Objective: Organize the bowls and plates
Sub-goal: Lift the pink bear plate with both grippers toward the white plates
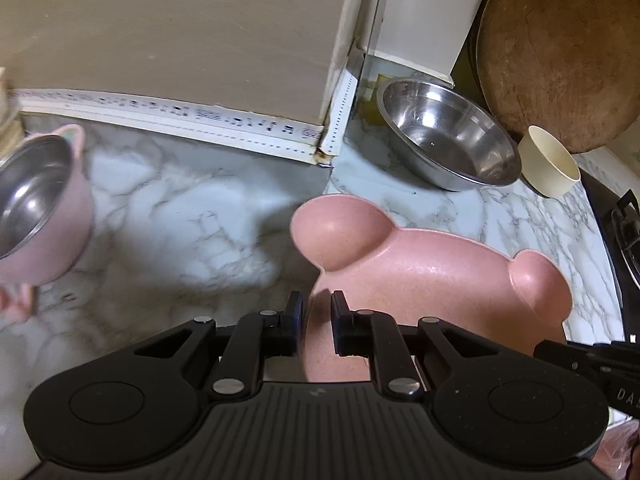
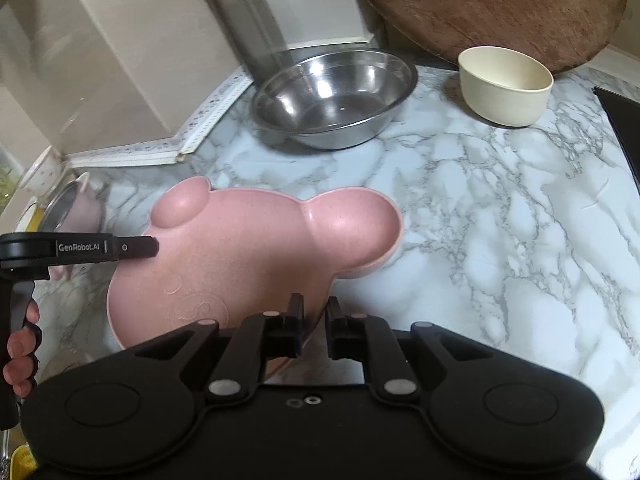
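A pink bear-shaped plate (image 1: 420, 272) with two round ear wells hangs tilted just over the marble counter (image 1: 180, 232), held from both sides. My left gripper (image 1: 318, 308) is shut on its left rim. In the right wrist view my right gripper (image 2: 314, 312) is shut on the near rim of the plate (image 2: 248, 248), and the left gripper (image 2: 148, 248) reaches in from the left edge. A steel bowl (image 2: 332, 96) and a cream bowl (image 2: 504, 84) stand behind on the counter. At the left sits a pink bowl with a steel lining (image 1: 36, 208).
A round wooden board (image 2: 500, 4) leans against the back wall behind the bowls. A beige cabinet block (image 1: 180, 40) juts onto the counter at the left. A black stove edge (image 2: 620, 128) borders the right. A hand (image 2: 20, 356) grips the left tool's handle.
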A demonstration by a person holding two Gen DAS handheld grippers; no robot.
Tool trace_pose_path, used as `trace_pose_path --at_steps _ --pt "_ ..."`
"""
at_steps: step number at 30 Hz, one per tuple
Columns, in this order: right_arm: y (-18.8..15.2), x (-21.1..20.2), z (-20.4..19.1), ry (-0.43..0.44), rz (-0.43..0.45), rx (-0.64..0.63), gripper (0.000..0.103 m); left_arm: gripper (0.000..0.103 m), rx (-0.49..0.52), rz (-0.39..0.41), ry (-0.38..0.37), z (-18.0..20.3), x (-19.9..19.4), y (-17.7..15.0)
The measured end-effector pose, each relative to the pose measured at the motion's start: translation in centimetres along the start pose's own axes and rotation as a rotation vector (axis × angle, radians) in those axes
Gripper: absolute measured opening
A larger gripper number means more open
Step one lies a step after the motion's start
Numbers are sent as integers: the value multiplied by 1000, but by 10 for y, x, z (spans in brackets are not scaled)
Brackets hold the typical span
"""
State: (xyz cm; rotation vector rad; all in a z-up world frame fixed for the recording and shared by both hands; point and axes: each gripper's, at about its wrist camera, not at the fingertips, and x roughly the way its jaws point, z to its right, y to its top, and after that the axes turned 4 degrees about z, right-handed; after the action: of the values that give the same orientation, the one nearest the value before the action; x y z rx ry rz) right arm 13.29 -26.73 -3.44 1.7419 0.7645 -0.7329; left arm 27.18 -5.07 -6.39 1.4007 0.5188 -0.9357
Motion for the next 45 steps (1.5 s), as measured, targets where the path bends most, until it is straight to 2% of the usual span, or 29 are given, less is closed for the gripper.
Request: trace_pose_path --at_steps 11,26,36,45 --pt "-12 -37 -38 122 7 -80 11 14 -56 69 66 -27 -86 -37" --pt "-52 -52 -108 272 -57 -229 11 14 -204 91 163 -90 -163 -128" --pt "-83 -34 -135 281 -97 -308 11 14 -264 84 205 -109 -168 -165" --pt "-87 -26 -141 258 -70 -344 10 14 -275 85 205 -112 -162 -176"
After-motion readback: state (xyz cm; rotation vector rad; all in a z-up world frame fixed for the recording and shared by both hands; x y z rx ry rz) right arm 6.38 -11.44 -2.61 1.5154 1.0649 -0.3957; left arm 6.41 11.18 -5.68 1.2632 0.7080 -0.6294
